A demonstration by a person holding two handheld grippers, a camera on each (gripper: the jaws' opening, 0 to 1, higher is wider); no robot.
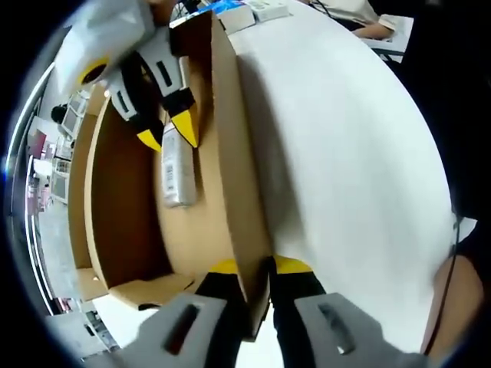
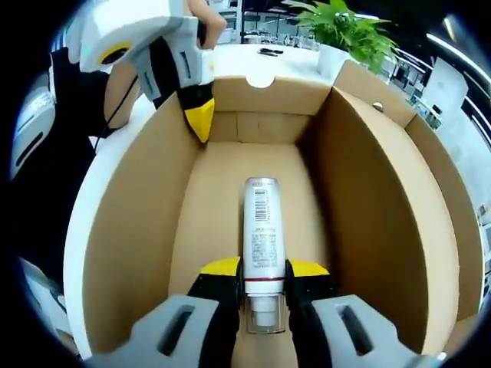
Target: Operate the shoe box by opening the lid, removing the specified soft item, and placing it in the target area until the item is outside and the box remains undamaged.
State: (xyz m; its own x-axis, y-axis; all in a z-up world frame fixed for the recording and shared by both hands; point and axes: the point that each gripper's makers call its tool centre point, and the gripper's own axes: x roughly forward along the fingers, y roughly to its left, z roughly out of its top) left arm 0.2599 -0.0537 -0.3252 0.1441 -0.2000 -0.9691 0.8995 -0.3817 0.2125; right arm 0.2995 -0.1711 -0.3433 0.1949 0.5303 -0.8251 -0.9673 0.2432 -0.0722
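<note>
An open brown cardboard shoe box (image 2: pixel 368 192) stands on a white table (image 1: pixel 345 153). On its floor lies a white tube (image 2: pixel 261 222) with a barcode and a clear cap, also seen from the far side as the tube (image 1: pixel 178 172). My right gripper (image 2: pixel 265 270) is shut on the tube's cap end, one yellow tip on each side; it enters the left gripper view from the top as the right gripper (image 1: pixel 169 134). My left gripper (image 1: pixel 258 267) is shut on the box's side wall (image 1: pixel 230 138), and it shows as the left gripper (image 2: pixel 198 115) at the far left corner.
The box's lid (image 2: pixel 453 199) hangs open on the side away from the left gripper. A potted plant (image 2: pixel 345 31) and small items (image 1: pixel 257 11) stand at the table's far end. A person's arm (image 1: pixel 460 291) is beside the table edge.
</note>
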